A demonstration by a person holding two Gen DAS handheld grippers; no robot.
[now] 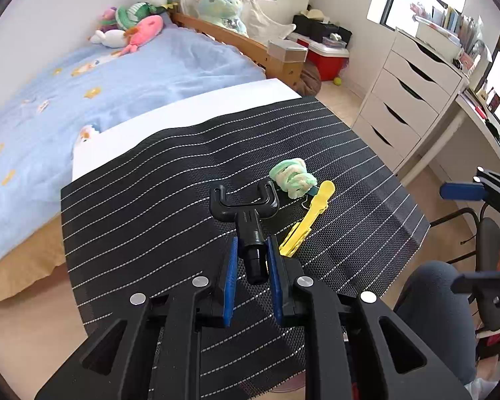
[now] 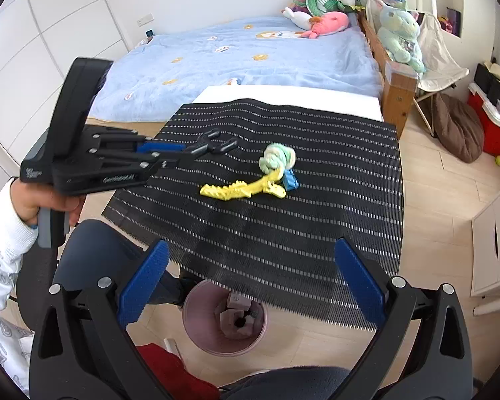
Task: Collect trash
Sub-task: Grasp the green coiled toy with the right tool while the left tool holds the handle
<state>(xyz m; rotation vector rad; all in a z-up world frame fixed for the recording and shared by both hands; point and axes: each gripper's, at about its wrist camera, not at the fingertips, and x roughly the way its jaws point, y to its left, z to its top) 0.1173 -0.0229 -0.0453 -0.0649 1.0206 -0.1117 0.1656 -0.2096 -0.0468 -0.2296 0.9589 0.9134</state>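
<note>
Left gripper (image 1: 251, 263) fingers are clenched on the stem of a black Y-shaped bracket (image 1: 245, 206), which looks lifted just clear of the striped mat (image 1: 150, 180) on the bench. Right gripper (image 2: 250, 286) is released, fingers wide, nothing between them, hanging over the near bench edge above the pink bin (image 2: 225, 320) on the floor.

Progress, judged from what lies where: the bin already holds a few dark blocky pieces, so some trash seems collected. The bracket is in hand but not yet binned. Left on the mat: a green-white wad (image 2: 278, 158), a yellow toothed strip (image 2: 240, 190) and a small blue piece (image 2: 290, 178), clustered mid-mat, touching or nearly so.

Orientation: the bracket's long axis runs along the left fingers, stem at the near end between the pads, fork at the far end, pointing away and tilted down. In the right wrist view the yellow strip's long axis lies roughly left-right, its right end at the wad.
</note>
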